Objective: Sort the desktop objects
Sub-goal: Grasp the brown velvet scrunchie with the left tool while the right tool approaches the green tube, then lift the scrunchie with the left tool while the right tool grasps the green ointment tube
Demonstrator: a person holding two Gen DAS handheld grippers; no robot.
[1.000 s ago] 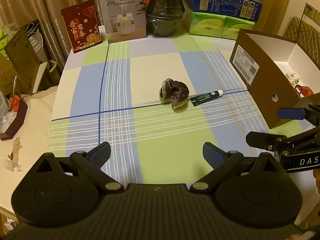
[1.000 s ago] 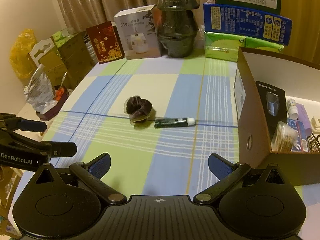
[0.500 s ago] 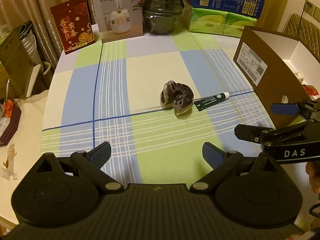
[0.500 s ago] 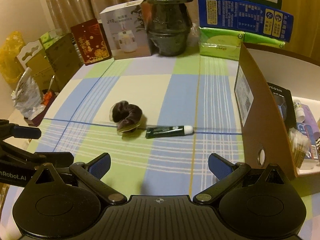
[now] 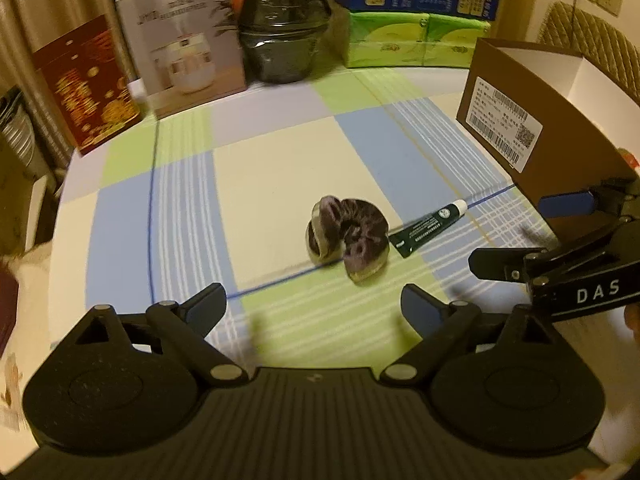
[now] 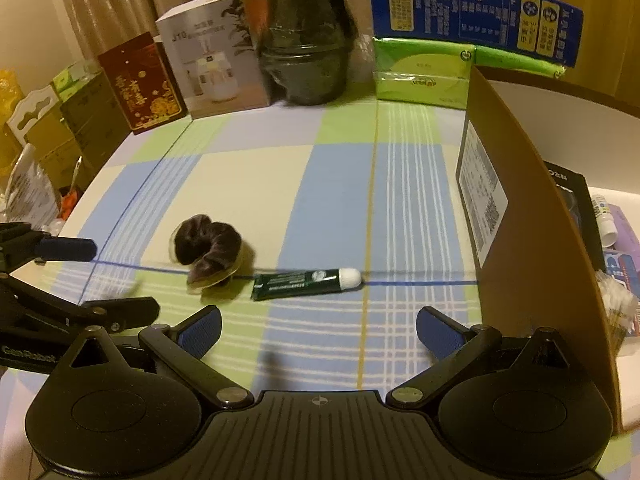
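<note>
Both grippers hang over the checked tablecloth (image 5: 280,168) with nothing in them. The left gripper (image 5: 312,304) has its jaws wide but closing a little, only bare cloth between them. The right gripper (image 6: 318,326) is spread wide and empty too.

The things to sort lie mid-table: a dark purple scrunchie (image 5: 348,236), and just beside it, apparently touching at the crimped end, a dark green tube (image 6: 306,284) with a white cap. The brown cardboard box (image 5: 532,144) stands open at the table's right side, already holding a few items, likely the place things go.

Here's the risk: scrunchie and tube sit so close that a pinch on one could drag or roll the other. The scrunchie is soft and floppy, so a shallow grip may catch only a fold and slip. The tube lies flat and low, so fingers coming down steeply could skate off it or bunch the cloth.

And the two grippers crowd each other; the right one's fingers show close at the right edge of the left view, so a clash is possible if both go in together.

Room-wise, the near half of the cloth is free. The box's tall wall blocks the right, and the cartons and black jar (image 6: 308,56) line the back edge.
</note>
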